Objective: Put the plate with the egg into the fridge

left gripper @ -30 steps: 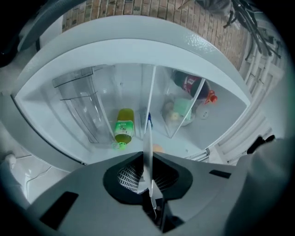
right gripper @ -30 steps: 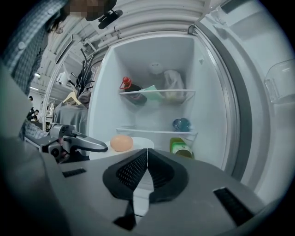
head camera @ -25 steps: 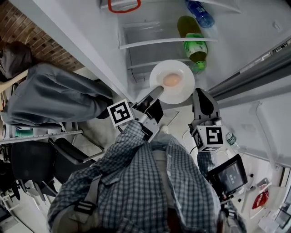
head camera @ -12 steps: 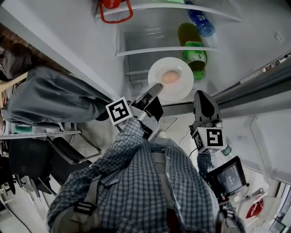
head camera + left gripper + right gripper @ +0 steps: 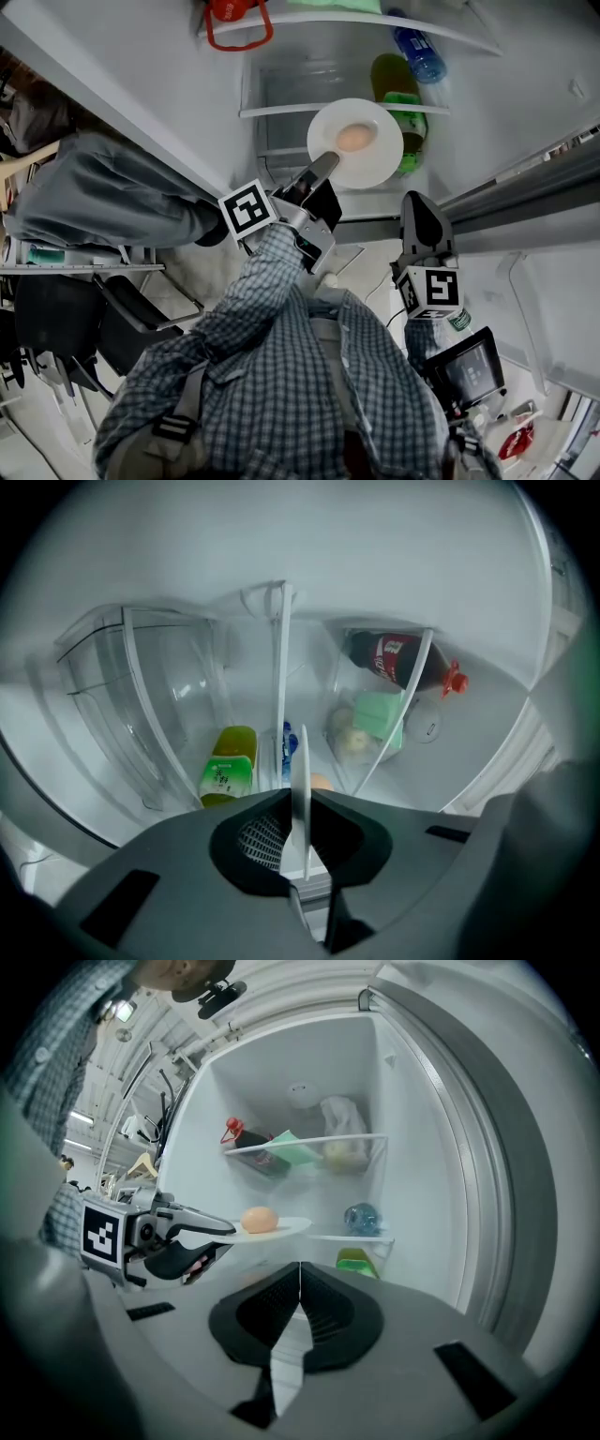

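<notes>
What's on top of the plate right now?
One egg sits near the middle of the plate, which the left gripper holds by its rim. The plate hides part of the green bottle and whatever lies beneath it.

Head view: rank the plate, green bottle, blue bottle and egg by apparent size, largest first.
1. plate
2. green bottle, partly hidden behind the plate
3. blue bottle and egg: too alike to rank
</notes>
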`<state>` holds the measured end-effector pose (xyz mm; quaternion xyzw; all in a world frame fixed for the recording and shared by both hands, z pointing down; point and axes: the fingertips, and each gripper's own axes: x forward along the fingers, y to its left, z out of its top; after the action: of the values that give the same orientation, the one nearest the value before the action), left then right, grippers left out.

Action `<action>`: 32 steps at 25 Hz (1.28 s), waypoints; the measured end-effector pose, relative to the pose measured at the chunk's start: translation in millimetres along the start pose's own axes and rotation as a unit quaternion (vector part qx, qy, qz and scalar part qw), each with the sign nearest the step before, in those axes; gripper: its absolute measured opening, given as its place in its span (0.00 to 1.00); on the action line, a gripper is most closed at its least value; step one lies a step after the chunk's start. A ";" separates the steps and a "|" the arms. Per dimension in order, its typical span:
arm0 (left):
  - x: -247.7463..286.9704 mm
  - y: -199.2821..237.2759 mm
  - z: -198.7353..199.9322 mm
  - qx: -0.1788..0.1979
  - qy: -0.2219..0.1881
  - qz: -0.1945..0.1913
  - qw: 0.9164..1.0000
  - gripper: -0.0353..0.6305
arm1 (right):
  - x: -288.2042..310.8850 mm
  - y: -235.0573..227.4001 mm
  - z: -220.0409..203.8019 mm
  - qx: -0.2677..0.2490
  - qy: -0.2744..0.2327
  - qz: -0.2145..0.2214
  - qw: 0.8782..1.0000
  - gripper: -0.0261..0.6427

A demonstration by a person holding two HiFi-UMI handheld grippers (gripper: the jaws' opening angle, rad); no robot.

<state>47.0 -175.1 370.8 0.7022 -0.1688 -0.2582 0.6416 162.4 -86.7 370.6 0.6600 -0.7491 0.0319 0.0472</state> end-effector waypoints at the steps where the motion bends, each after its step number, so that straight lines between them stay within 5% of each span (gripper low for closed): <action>1: 2.5 -1.5 2.6 0.000 -0.006 -0.001 1.000 0.11 | 0.5 0.1 1.2 0.000 -0.002 0.001 1.000 0.05; 32: 55.3 0.5 49.9 0.027 -0.078 0.062 0.995 0.11 | 7.5 -13.5 1.0 -0.007 0.004 0.014 1.000 0.05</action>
<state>62.9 -247.2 361.0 0.6856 -0.2683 -0.2672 0.6217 174.9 -96.0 370.2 0.6493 -0.7580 0.0300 0.0548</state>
